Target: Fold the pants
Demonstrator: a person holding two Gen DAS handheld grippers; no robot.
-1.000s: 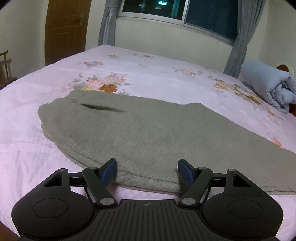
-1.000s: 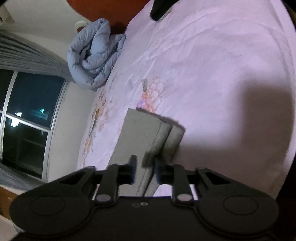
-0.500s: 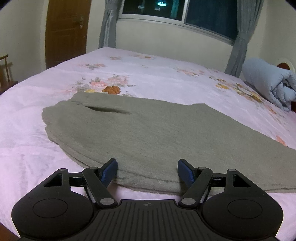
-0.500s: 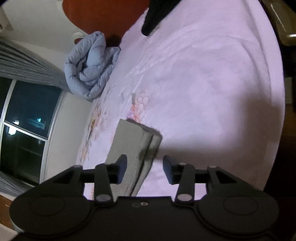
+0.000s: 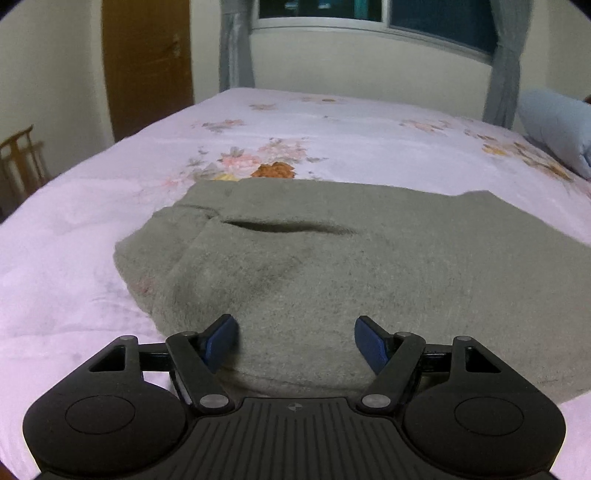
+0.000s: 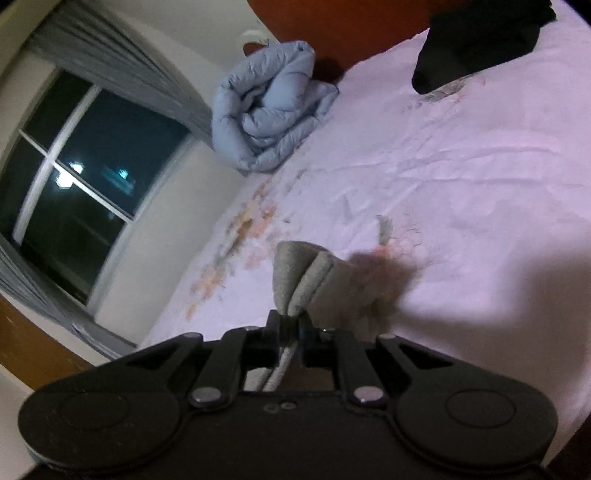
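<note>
Fuzzy grey-green pants (image 5: 332, 266) lie flat on the pink floral bedsheet (image 5: 74, 258) — pocket slit upward. The left gripper (image 5: 295, 339) hovers spread wide over the near edge; the right gripper (image 6: 291, 328) pinches the doubled leg cuffs — lifted, layered, soft-edged.

You see a big bed (image 5: 110, 229) with a pink flowery sheet. Behind it a dark window (image 5: 436, 14) has grey curtains (image 5: 236, 44). A brown door (image 5: 147, 66) and a wooden chair (image 5: 22, 162) stand left. A rolled blue quilt (image 6: 266, 122) lies by the headboard (image 6: 351, 26).
</note>
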